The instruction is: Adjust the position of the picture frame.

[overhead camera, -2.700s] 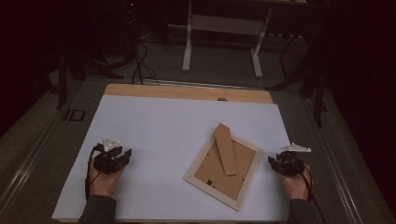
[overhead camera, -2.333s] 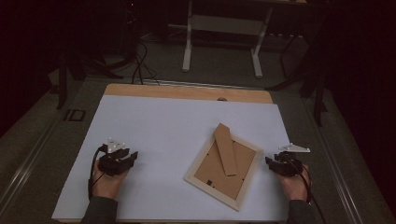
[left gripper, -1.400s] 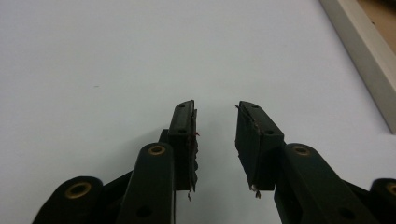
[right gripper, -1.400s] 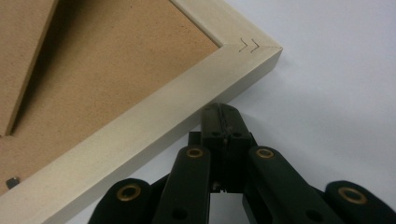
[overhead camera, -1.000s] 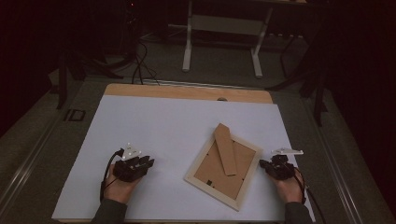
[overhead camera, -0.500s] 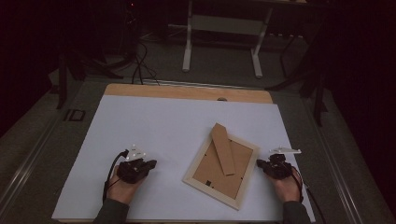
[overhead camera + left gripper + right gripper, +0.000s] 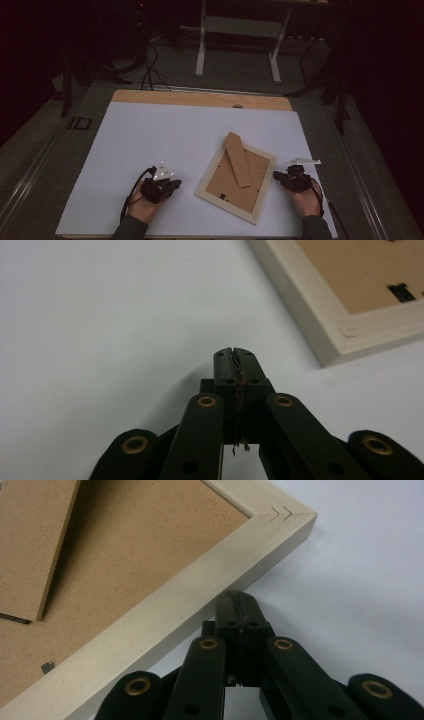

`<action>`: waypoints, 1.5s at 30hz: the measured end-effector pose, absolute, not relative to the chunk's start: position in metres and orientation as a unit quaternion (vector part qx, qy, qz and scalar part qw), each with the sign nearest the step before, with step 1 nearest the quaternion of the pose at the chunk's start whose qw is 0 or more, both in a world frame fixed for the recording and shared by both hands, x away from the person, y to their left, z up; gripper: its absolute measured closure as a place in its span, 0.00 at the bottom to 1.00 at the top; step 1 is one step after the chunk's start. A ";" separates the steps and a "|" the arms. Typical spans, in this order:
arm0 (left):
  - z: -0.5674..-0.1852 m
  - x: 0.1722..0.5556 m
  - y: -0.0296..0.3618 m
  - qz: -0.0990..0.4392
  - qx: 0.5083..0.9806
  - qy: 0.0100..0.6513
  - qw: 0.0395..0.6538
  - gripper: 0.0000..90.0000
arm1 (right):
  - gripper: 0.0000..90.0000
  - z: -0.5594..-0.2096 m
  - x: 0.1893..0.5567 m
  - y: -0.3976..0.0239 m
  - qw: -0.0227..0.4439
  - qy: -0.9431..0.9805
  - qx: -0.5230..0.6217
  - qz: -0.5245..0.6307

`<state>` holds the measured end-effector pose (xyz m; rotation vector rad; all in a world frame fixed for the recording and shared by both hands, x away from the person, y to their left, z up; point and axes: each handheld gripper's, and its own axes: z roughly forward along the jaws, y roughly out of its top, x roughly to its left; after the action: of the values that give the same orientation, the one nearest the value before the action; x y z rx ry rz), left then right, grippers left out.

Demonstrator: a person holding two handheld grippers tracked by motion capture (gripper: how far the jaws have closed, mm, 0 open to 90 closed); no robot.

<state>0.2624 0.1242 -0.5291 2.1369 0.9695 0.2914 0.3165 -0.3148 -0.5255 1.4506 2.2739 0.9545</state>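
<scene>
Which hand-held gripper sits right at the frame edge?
The right hand-held gripper: its shut tips meet the pale wooden picture frame. The left hand-held gripper, also shut, has bare white table between.

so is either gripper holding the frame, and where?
No. Both shut on nothing: right gripper tip at the picture frame edge, left gripper short of it.

Bare white sheet (image 7: 165, 135) lies open ahead of my left gripper (image 7: 235, 354)'s fingertips; the picture frame (image 7: 320, 325) blocks the way off to their right. My right gripper (image 7: 235, 599)'s fingertips meet the frame's pale edge, seemingly touching it, with open sheet beyond the corner. The raised cardboard stand (image 7: 239, 159) crosses the frame's back between both grippers.
</scene>
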 end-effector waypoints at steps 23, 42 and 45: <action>-0.533 0.250 0.097 0.070 0.882 0.280 0.373 1.00 | 1.00 -0.525 0.316 -0.311 0.135 0.790 0.499 0.329; -0.534 0.245 0.089 0.079 0.886 0.275 0.365 1.00 | 1.00 -0.525 0.319 -0.299 0.131 0.793 0.495 0.329; -0.534 0.244 0.088 0.081 0.886 0.274 0.365 1.00 | 1.00 -0.525 0.319 -0.296 0.129 0.794 0.494 0.330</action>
<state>0.2441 0.0876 -0.5336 2.2776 0.7056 0.2073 0.3194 -0.2964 -0.5251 1.4371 2.3087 0.9594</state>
